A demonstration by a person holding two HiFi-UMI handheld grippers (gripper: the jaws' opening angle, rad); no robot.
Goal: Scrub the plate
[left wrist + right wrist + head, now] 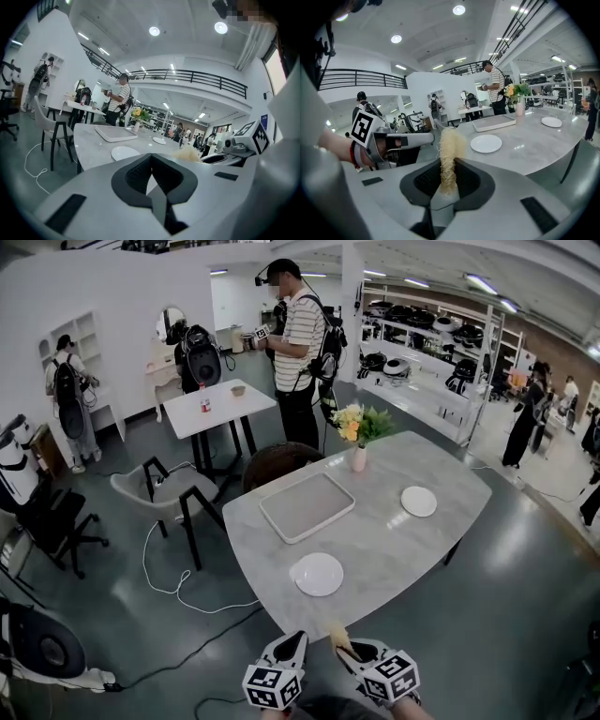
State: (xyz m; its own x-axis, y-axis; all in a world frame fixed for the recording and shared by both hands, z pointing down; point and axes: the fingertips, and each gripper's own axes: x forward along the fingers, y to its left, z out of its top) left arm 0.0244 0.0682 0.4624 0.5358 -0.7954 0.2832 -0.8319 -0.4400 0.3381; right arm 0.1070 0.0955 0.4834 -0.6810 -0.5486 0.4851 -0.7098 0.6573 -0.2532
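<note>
Before the plate (318, 574), right hand-held gripper (449, 174) pinching scrubber (450, 147), left hand-held gripper (152, 171) closed, empty

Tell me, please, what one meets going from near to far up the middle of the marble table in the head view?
Scrubber → nearer plate → tray → vase of flowers.

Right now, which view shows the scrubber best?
The right gripper view: the scrubber stands up close, clamped between that hand-held gripper's jaws. The head view shows only its small yellow tip; the left gripper view, a blurred tuft.
</note>
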